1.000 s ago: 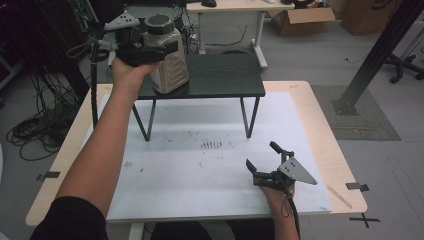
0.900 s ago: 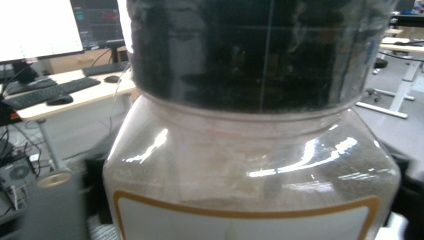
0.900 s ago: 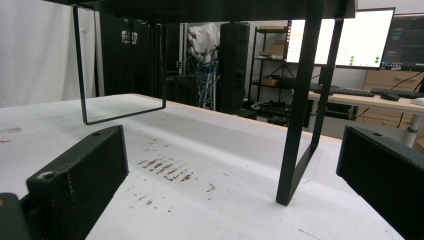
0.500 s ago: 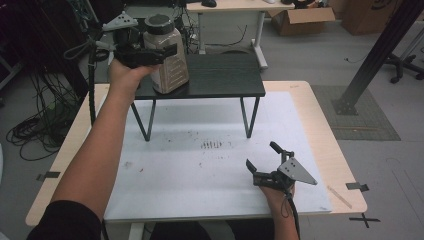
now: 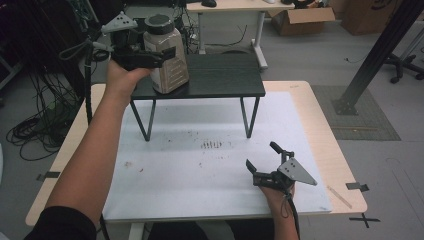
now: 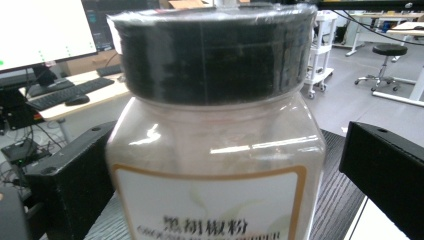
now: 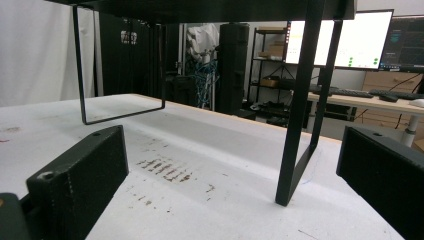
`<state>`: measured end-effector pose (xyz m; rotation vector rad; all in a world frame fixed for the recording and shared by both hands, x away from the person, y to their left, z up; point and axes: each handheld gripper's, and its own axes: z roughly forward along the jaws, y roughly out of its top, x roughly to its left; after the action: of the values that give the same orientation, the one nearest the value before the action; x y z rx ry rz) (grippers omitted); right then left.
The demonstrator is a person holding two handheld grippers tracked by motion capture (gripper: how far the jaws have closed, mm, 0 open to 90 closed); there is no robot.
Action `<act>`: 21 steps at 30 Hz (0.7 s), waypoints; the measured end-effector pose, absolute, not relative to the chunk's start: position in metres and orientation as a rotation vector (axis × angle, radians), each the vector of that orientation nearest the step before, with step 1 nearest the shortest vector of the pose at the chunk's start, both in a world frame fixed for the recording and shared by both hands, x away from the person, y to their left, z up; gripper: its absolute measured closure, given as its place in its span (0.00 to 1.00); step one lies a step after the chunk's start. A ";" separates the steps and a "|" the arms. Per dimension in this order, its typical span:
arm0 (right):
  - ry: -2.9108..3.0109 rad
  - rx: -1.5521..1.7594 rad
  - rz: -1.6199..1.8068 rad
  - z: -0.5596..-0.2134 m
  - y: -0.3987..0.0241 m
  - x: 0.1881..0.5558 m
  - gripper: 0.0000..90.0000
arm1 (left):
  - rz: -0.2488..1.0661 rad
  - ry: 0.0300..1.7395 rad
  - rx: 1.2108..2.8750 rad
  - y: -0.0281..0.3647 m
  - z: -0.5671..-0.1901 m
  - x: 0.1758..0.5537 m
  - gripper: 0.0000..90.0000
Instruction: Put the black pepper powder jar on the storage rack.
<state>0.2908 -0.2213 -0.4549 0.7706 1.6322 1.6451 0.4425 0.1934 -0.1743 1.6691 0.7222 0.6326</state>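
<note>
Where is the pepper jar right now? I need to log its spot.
In the high view the pepper jar stands upright at the left end of the black raised shelf, between the open jaws of the left tool.

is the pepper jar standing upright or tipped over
Upright. The pepper jar stands on its base on the black shelf, black lid on top, between the open jaws of the left hand-held gripper.

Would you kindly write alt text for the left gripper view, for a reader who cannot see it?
A clear jar of pale powder with a black lid stands on a dark shelf between the two black jaws of the left gripper, which have just been opening and stand apart from its sides. Desks and monitors lie behind.
</note>
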 end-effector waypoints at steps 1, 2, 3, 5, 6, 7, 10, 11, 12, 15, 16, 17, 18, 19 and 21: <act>1.632 0.771 1.645 -0.455 -0.221 0.291 0.00 | 0.638 0.726 1.670 0.195 -0.174 0.441 0.00; 1.633 0.771 1.645 -0.455 -0.221 0.291 0.00 | 0.645 0.730 1.667 0.196 -0.174 0.440 0.00; 1.633 0.771 1.644 -0.455 -0.221 0.291 0.00 | 0.654 0.737 1.660 0.197 -0.175 0.439 0.00; 1.633 0.772 1.644 -0.455 -0.221 0.291 0.00 | 0.663 0.747 1.646 0.202 -0.176 0.435 0.00; 1.633 0.771 1.644 -0.455 -0.221 0.291 0.00 | 0.665 0.750 1.641 0.204 -0.177 0.433 0.00; 1.633 0.772 1.644 -0.455 -0.221 0.291 0.00 | 0.667 0.752 1.639 0.206 -0.178 0.432 0.00; 1.634 0.770 1.643 -0.455 -0.221 0.291 0.00 | 0.676 0.762 1.627 0.213 -0.181 0.425 0.00; 1.635 0.771 1.643 -0.455 -0.221 0.291 0.00 | 0.675 0.764 1.624 0.216 -0.182 0.423 0.00; 1.636 0.770 1.643 -0.455 -0.221 0.291 0.00 | 0.675 0.764 1.624 0.216 -0.182 0.423 0.00; 1.638 0.771 1.642 -0.455 -0.221 0.291 0.00 | 0.670 0.773 1.617 0.225 -0.187 0.412 0.00; 1.639 0.771 1.642 -0.455 -0.221 0.291 0.00 | 0.668 0.775 1.617 0.226 -0.189 0.410 0.00; 1.638 0.771 1.642 -0.455 -0.221 0.291 0.00 | 0.669 0.776 1.622 0.228 -0.190 0.407 0.00; 1.639 0.770 1.642 -0.455 -0.221 0.291 0.00 | 0.674 0.775 1.620 0.229 -0.192 0.404 0.00; 1.639 0.769 1.643 -0.455 -0.221 0.291 0.00 | 0.672 0.772 1.615 0.230 -0.193 0.400 0.00; 1.639 0.769 1.642 -0.455 -0.221 0.291 0.00 | 0.668 0.769 1.612 0.232 -0.194 0.397 0.00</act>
<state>0.2913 -0.2210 -0.4547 0.7693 1.6394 1.6424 0.3971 0.2316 -0.1943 1.6124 0.7693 0.6681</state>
